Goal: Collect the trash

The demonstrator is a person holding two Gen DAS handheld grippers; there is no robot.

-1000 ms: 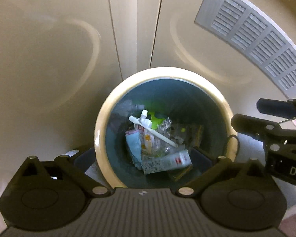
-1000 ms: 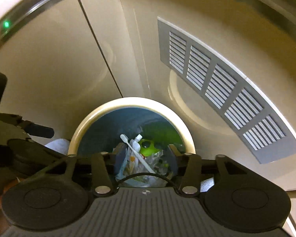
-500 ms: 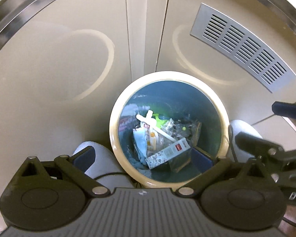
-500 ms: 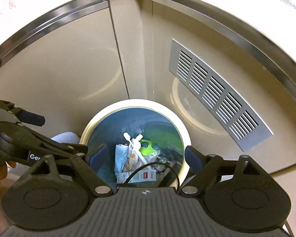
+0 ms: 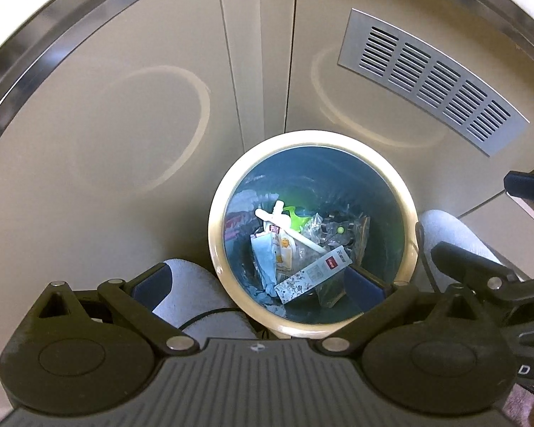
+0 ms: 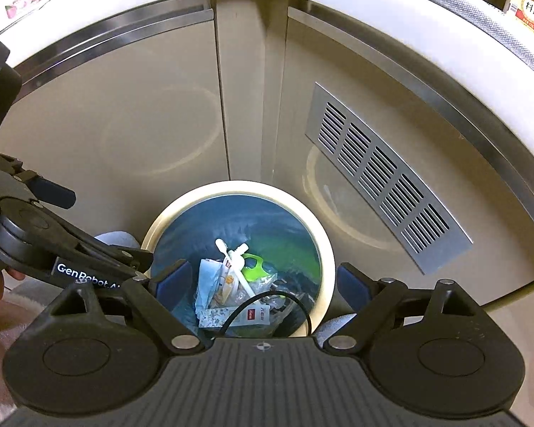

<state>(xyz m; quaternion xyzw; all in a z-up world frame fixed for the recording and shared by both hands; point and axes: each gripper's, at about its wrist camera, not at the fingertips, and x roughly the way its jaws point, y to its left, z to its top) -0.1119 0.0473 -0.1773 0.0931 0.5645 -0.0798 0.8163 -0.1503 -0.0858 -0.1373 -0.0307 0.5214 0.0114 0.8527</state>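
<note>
A round bin with a cream rim and a blue inside stands on the floor against beige cabinet doors. It also shows in the right wrist view. Inside lie several pieces of trash: a white tube with a red label, a white toothbrush, wrappers and a green plastic piece. My left gripper is open and empty, high above the bin's near rim. My right gripper is open and empty above the bin, to the right of the left one.
Beige cabinet doors with a metal vent grille stand behind the bin. A worktop edge runs above, with packets on it. Grey slippers sit on either side of the bin. A black cable hangs over the bin.
Both grippers have risen away from the bin, which looks smaller now. The right gripper's jaws have opened wide. The tube lies in the bin.
</note>
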